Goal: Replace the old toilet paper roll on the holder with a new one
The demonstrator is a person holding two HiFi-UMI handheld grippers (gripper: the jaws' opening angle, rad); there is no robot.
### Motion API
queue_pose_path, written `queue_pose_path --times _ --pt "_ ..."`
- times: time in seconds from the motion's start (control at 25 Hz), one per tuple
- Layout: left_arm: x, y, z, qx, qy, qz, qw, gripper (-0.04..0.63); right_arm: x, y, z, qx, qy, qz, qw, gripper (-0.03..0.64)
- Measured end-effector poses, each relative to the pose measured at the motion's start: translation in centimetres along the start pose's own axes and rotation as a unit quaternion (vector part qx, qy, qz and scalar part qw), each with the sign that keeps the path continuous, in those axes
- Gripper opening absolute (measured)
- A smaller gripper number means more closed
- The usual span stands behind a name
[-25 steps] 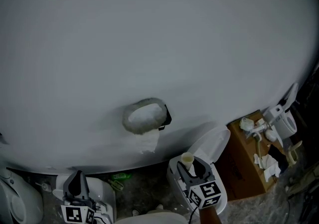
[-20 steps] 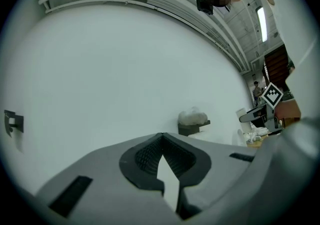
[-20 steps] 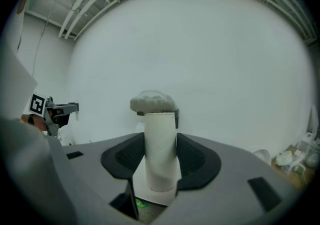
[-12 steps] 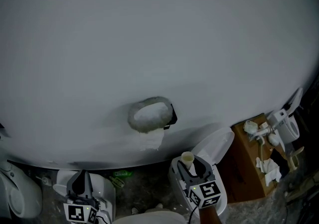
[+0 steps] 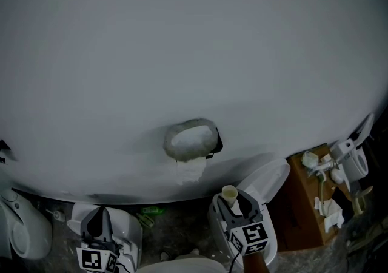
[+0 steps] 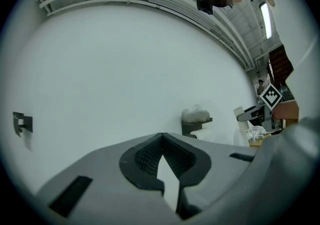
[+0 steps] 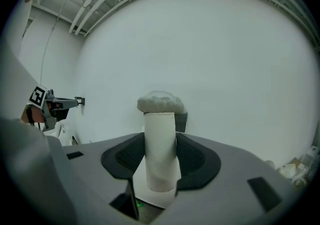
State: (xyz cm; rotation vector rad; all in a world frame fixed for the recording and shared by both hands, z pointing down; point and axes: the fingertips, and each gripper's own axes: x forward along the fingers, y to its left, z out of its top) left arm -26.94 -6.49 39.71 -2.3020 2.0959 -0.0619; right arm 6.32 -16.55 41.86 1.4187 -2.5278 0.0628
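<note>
On the white wall a dark holder carries a roll of white paper, with a loose sheet hanging under it. My right gripper is below it and a little to the right, apart from the wall. It is shut on a bare cardboard tube that stands upright between its pads, with the roll straight behind. My left gripper is low at the left, shut and empty. In its own view the left gripper faces the wall, with the holder off to the right.
A brown cardboard box with white scraps and fittings stands at the right. A white bin with a raised lid is behind my right gripper. Another white vessel sits far left. A green item lies on the floor. A small bracket is on the wall.
In the head view the holder and roll have drifted right and down as the camera moved. Both grippers keep their places, the right still shut on the tube.
</note>
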Motion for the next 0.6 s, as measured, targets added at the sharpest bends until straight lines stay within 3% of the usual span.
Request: queue_pose_path --times 0.6 --pt "0.2 -1.1 -0.6 0.005 0.003 -0.016 0.9999 0.006 -1.0 -0.4 -0.4 -0.006 0.001 -0.001 1.000 0.190"
